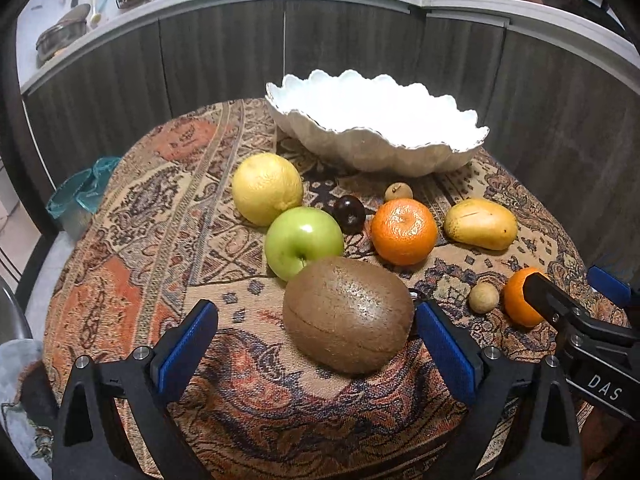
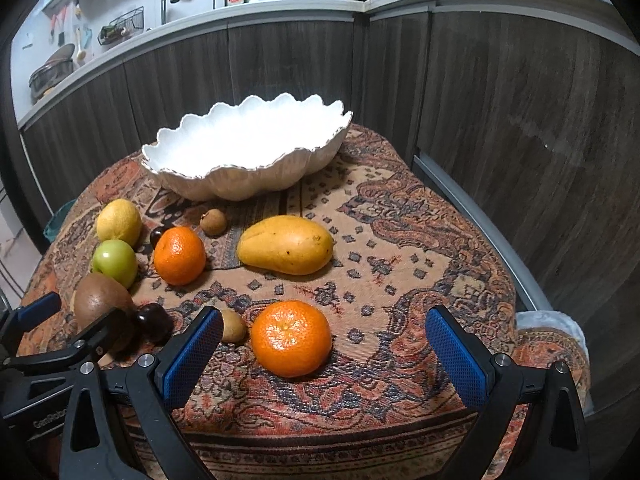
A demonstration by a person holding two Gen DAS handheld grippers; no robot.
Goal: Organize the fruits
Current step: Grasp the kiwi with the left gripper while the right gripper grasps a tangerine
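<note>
A brown kiwi (image 1: 348, 312) lies on the patterned tablecloth between the blue pads of my open left gripper (image 1: 316, 312), closer to the right pad. Behind it sit a green apple (image 1: 304, 242), a lemon (image 1: 267, 188), a dark plum (image 1: 350, 214), a tangerine (image 1: 404, 230) and a yellow mango (image 1: 480, 224). The white scalloped bowl (image 1: 376, 152) stands empty at the back. My right gripper (image 2: 324, 320) is open around a second tangerine (image 2: 292, 338), without touching it. A small brown fruit (image 2: 232, 326) and another dark plum (image 2: 154, 322) lie just left of it.
Another small brown fruit (image 1: 398, 191) sits in front of the bowl. A teal container (image 1: 84, 192) stands off the table's left edge. Dark cabinet fronts (image 2: 500, 120) curve behind and to the right of the table. A pale cushion (image 2: 548, 328) shows at the right.
</note>
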